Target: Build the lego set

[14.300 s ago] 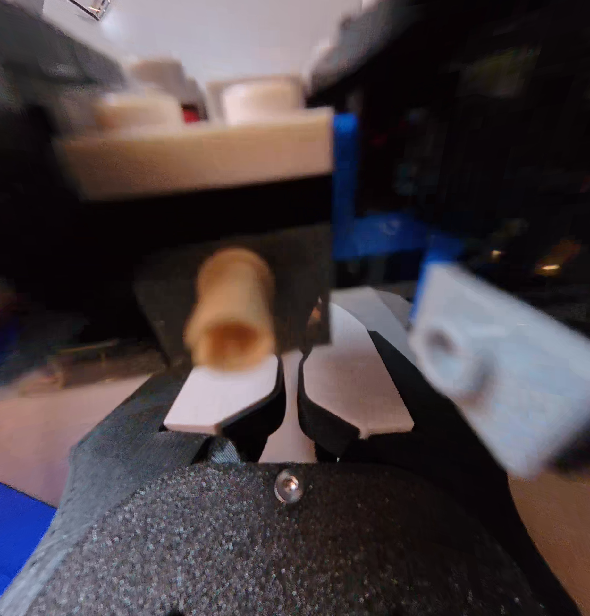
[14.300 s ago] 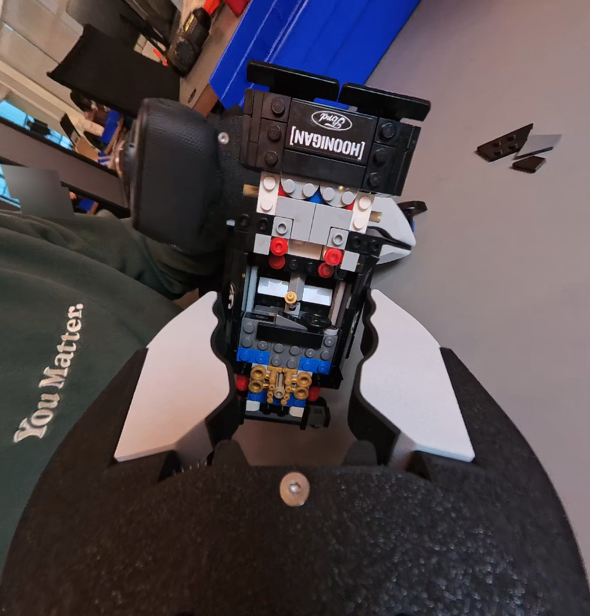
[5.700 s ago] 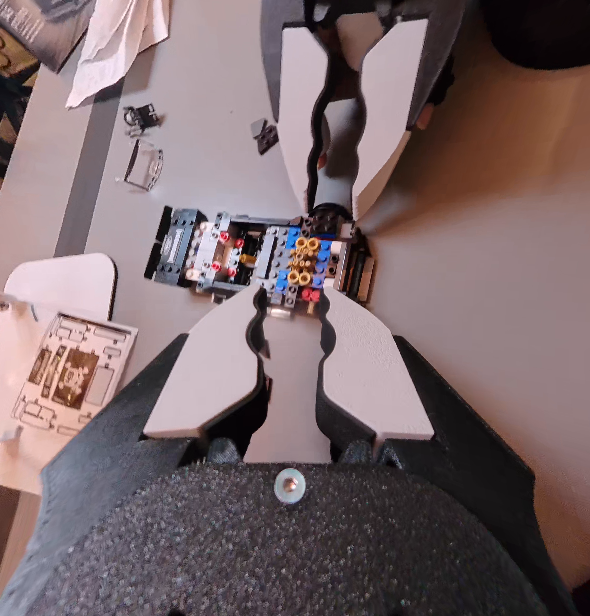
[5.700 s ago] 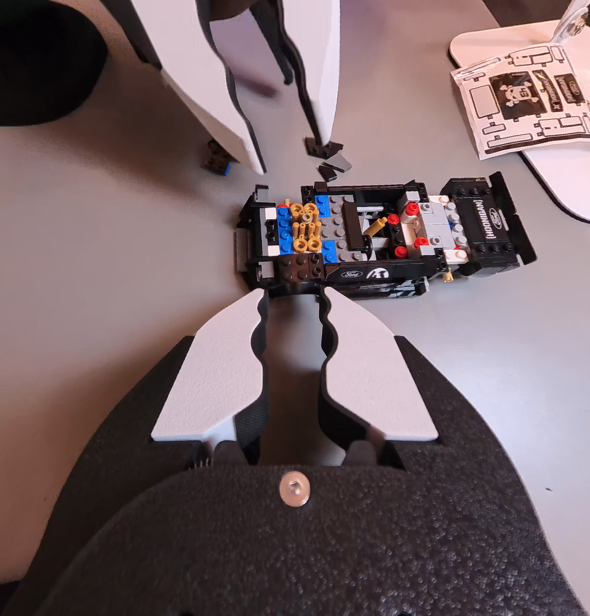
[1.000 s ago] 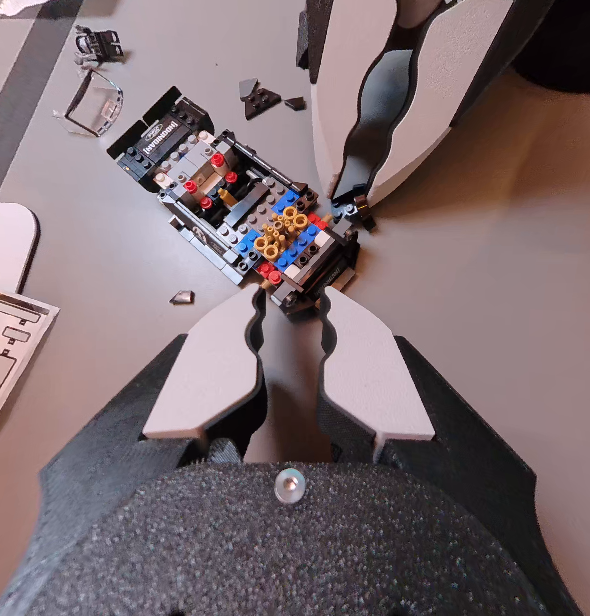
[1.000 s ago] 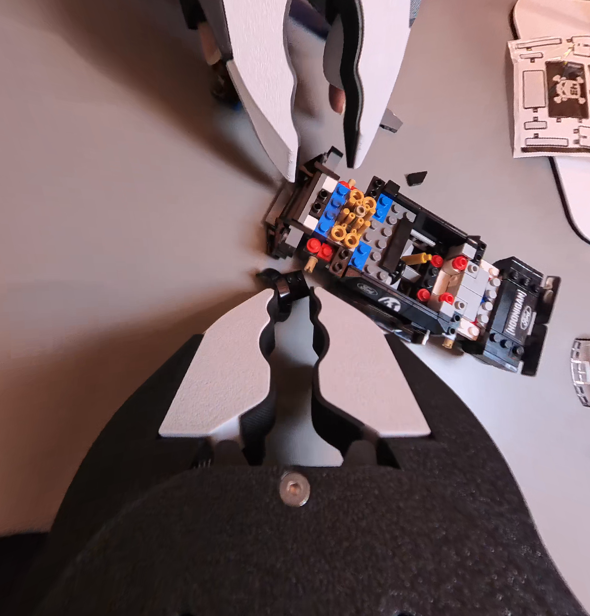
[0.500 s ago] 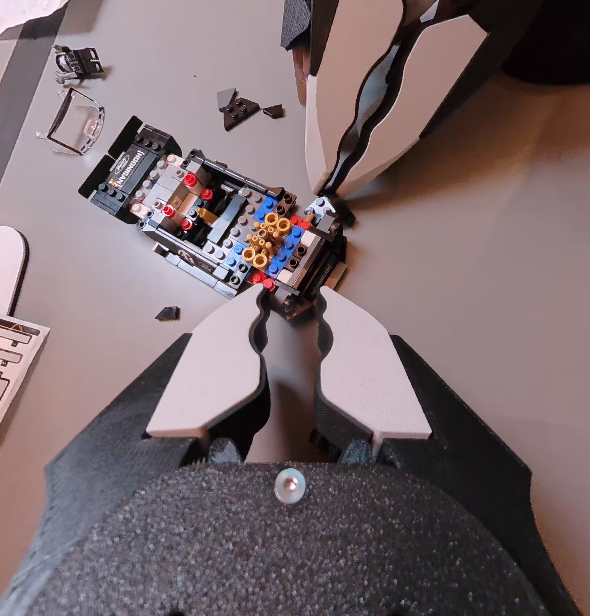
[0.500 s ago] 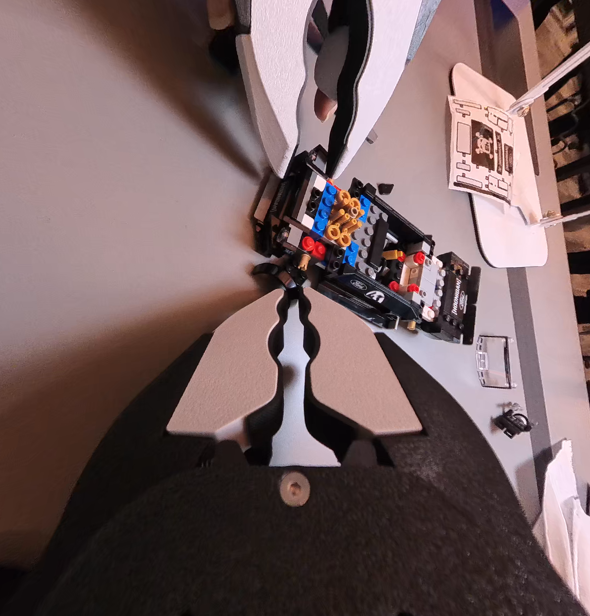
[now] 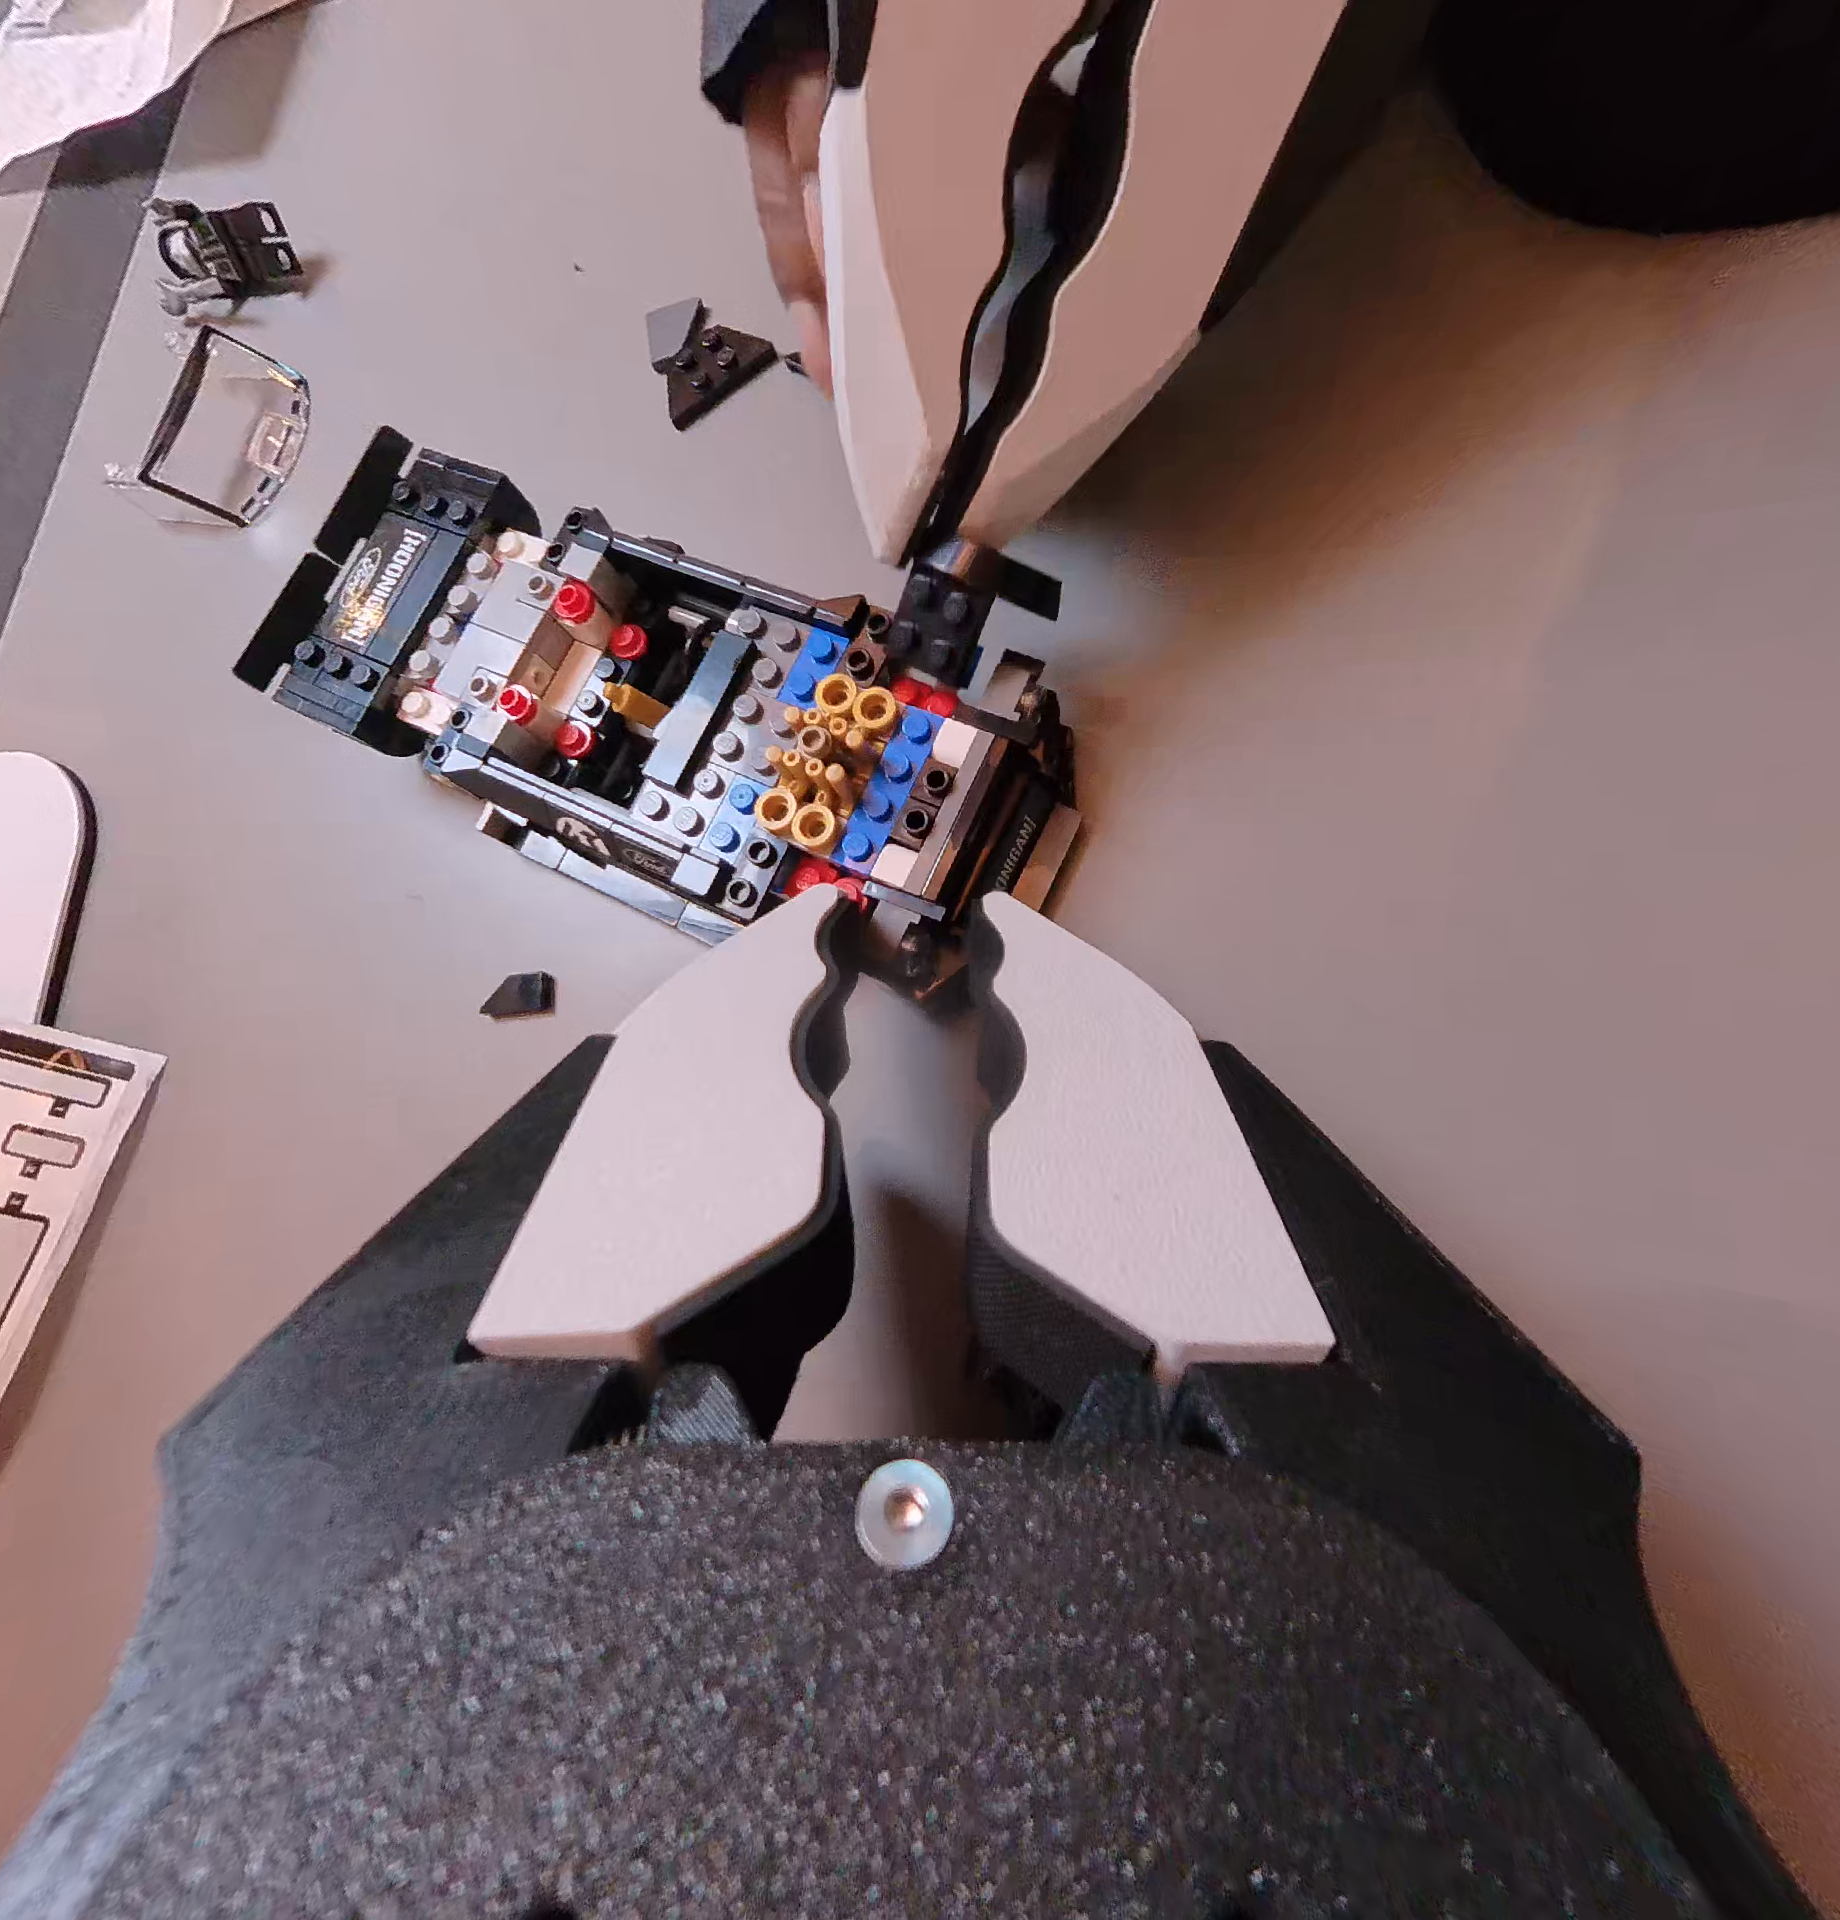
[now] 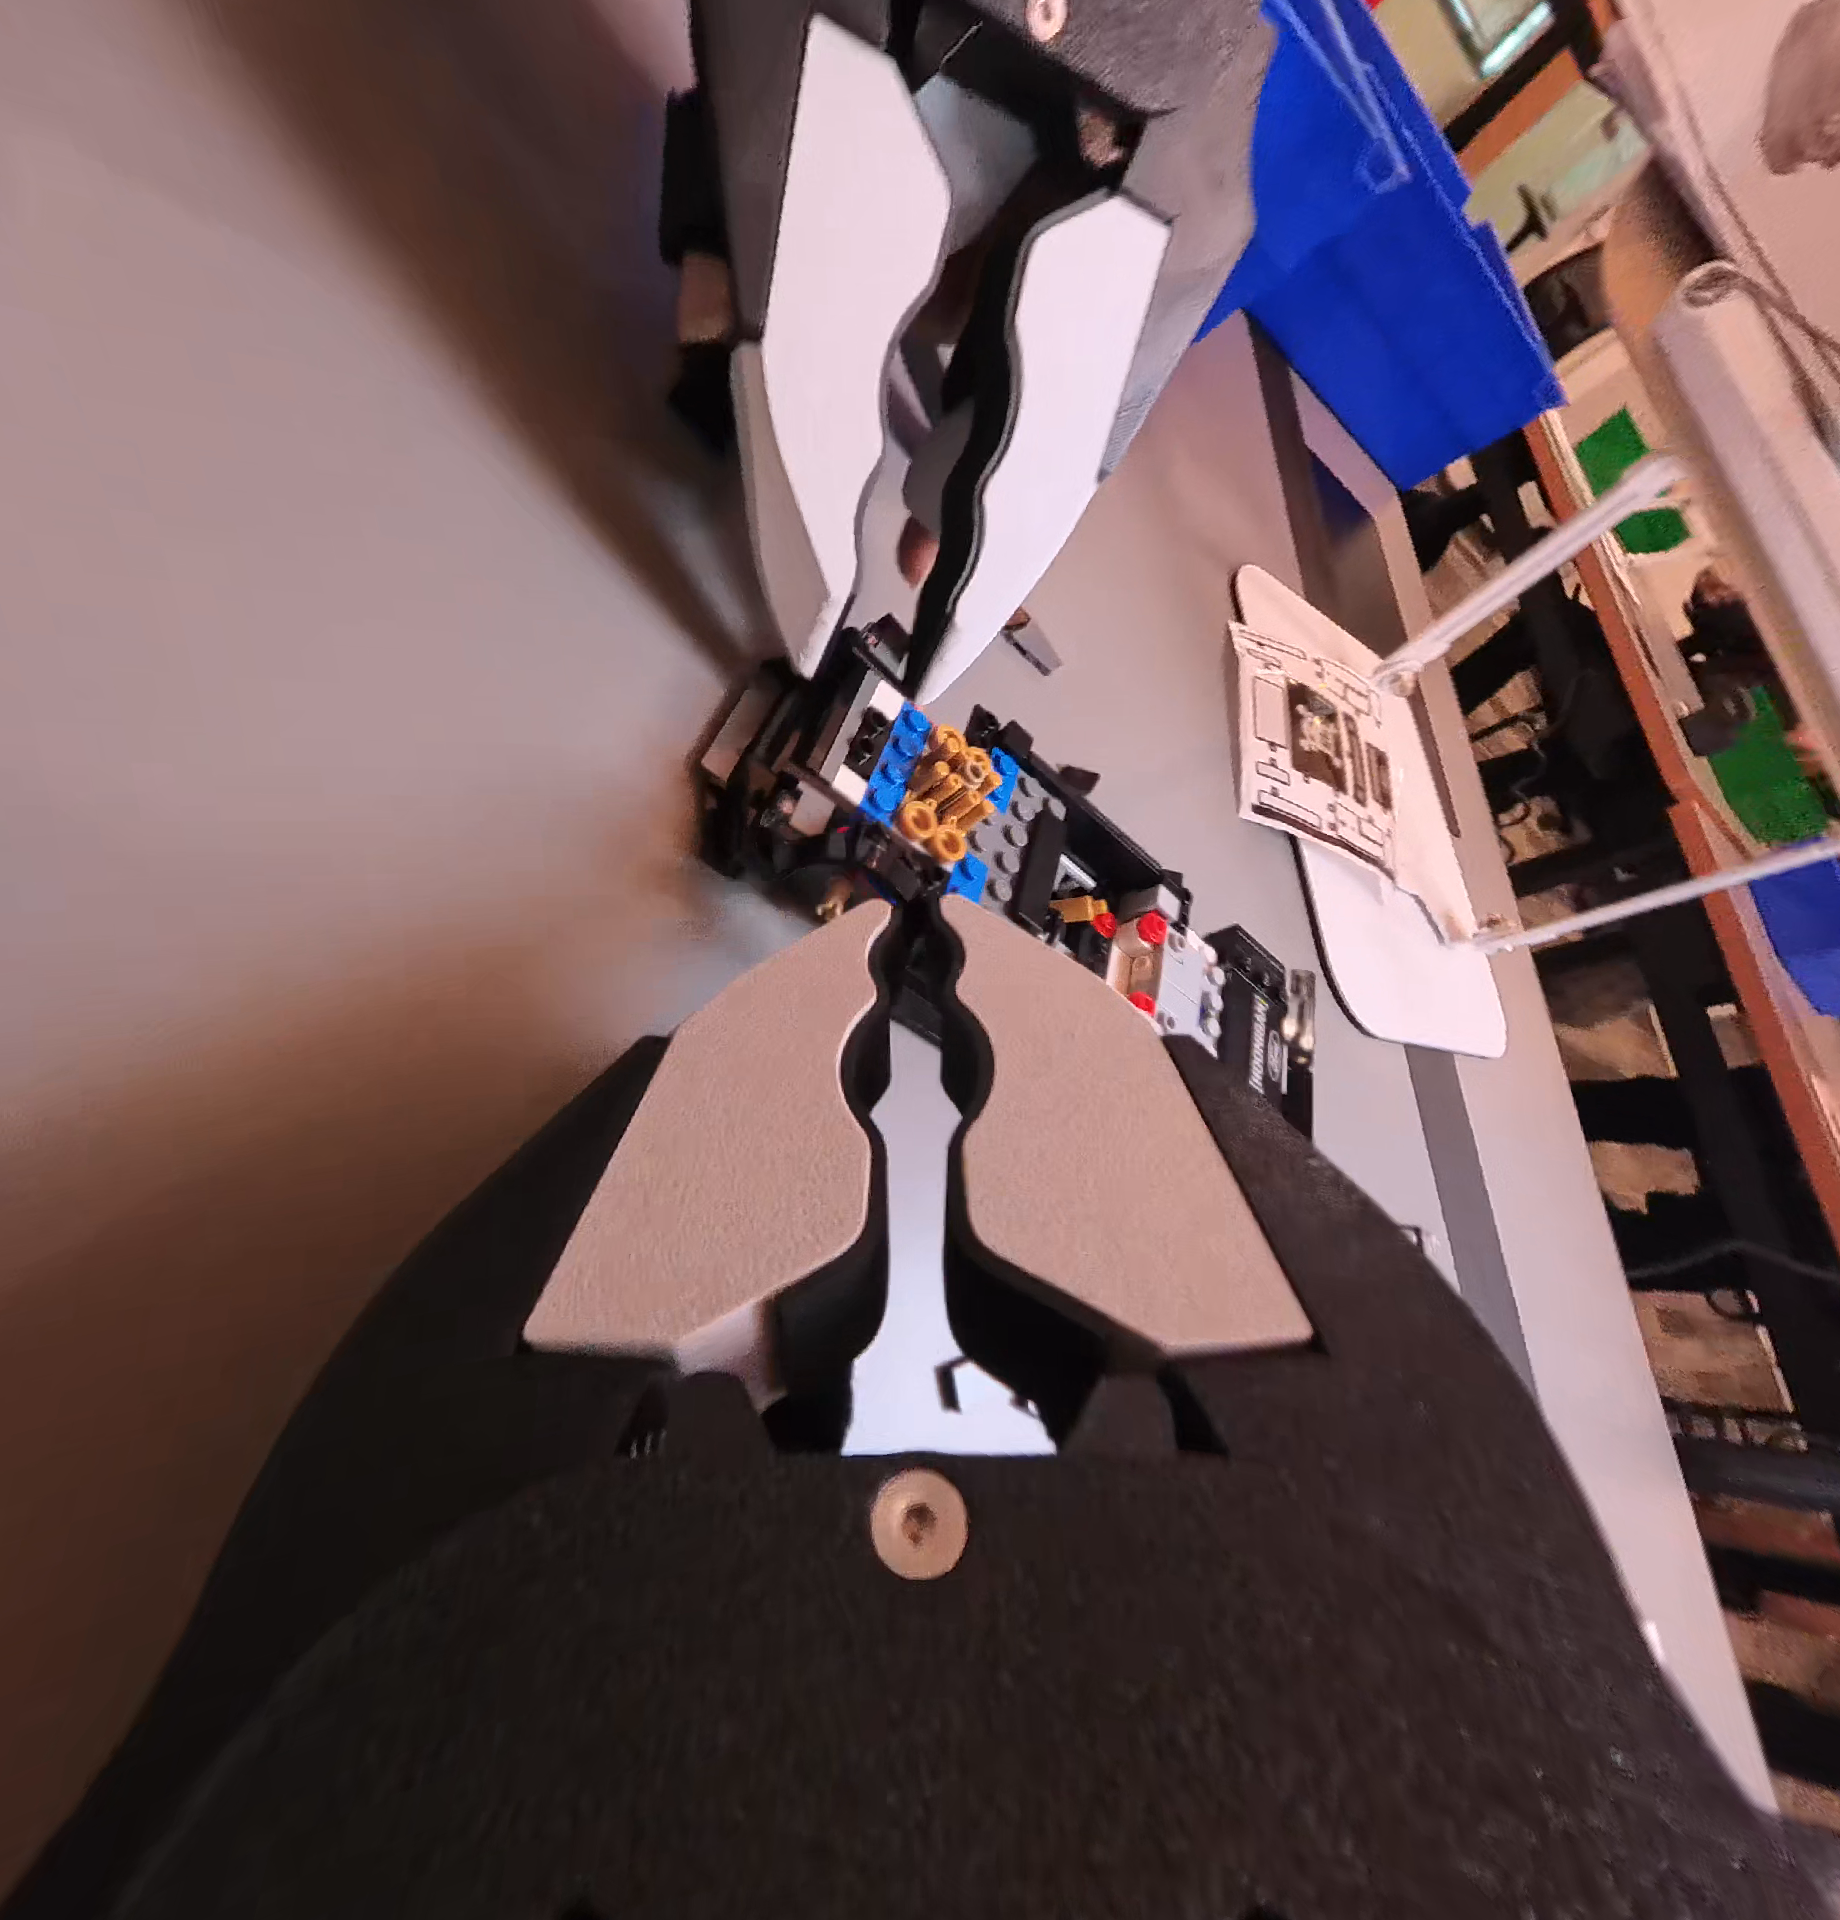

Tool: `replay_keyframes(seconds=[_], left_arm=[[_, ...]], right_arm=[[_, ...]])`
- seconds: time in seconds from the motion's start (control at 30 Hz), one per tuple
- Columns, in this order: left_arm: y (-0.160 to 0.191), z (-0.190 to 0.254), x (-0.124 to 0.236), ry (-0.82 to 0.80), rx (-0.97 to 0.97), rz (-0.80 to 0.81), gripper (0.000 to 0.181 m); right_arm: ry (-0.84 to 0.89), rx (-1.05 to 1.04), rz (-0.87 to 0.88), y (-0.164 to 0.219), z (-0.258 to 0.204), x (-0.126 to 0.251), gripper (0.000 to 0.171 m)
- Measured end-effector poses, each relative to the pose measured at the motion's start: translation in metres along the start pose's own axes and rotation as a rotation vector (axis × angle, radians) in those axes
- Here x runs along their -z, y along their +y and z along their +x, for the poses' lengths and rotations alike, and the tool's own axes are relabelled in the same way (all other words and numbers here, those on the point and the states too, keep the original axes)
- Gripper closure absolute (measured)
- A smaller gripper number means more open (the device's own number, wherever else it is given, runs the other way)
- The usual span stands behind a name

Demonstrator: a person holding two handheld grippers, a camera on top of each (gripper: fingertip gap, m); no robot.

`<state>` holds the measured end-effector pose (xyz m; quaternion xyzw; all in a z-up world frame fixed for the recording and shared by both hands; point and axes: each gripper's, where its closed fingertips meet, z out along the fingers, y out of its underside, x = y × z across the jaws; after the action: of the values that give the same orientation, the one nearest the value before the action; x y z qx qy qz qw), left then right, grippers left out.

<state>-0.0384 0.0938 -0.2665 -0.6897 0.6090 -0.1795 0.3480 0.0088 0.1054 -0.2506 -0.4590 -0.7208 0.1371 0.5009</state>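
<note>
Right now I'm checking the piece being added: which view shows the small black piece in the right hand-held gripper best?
The left wrist view: the small black piece faces the camera, studs visible, pinched by the right hand-held gripper over the lego car. In the right wrist view the gripper's own fingers largely hide it.

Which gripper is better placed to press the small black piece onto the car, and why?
The right gripper. It is shut on the small black piece, held at the car front, near the blue studs. The left gripper grips the car's front corner, seemingly to steady it.
</note>
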Motion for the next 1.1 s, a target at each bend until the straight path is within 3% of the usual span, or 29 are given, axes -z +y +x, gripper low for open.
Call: replay_keyframes(seconds=[0.3, 0.6, 1.1], left_arm=[[-0.023, -0.004, 0.008, -0.008, 0.033, 0.033, 0.168], [0.000, -0.019, 0.013, -0.063, 0.096, -0.089, 0.163], [0.003, -0.017, 0.010, -0.030, 0.121, -0.043, 0.163]], right_arm=[[0.024, 0.134, 0.000, -0.002, -0.003, -0.009, 0.167], [0.121, 0.155, -0.021, -0.008, 0.004, -0.015, 0.167], [0.153, 0.298, -0.094, -0.005, 0.000, -0.017, 0.167]])
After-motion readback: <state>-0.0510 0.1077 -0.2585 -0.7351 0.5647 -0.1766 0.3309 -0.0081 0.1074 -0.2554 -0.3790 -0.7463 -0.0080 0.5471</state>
